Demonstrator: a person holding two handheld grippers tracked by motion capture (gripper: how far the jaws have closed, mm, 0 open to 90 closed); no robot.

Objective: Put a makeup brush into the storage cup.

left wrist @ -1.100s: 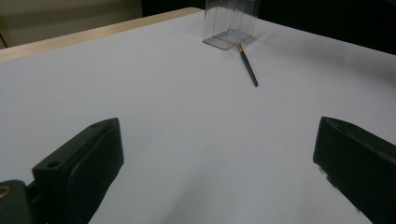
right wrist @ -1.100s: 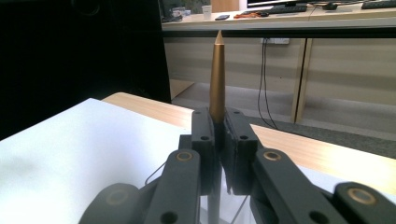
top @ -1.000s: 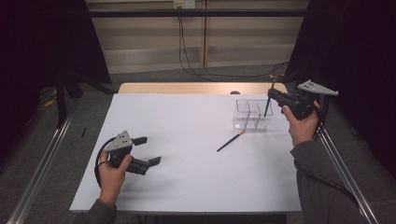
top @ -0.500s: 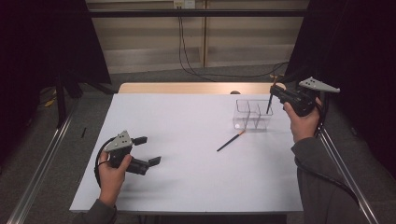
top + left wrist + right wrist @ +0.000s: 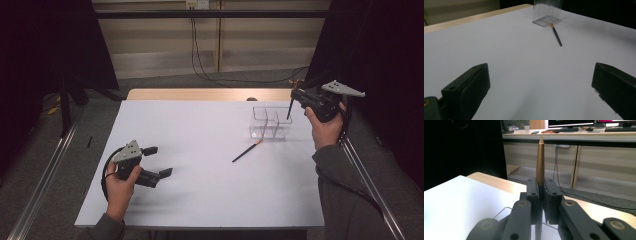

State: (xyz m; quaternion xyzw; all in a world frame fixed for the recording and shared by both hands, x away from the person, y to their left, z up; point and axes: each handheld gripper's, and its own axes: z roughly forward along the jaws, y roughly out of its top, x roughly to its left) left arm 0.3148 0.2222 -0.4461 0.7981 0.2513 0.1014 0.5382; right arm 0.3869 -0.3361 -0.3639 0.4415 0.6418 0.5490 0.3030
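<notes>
Between the jaws of my right gripper [image 5: 541, 195] a slim gold-tipped dark pen [image 5: 540, 160] is clamped upright above the clear plastic divided box [image 5: 270, 122], while my left gripper [image 5: 157, 161] stands wide apart, far from the black pencil [image 5: 246, 151] beside that box.

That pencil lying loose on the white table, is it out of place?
Probably. The pencil lies flat outside the clear box, its tip at the box's corner, while the right hand-held gripper holds another pen upright over the box.

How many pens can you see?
2. One pen lies on the table beside the clear box. The right gripper holds the other pen over that box.
</notes>
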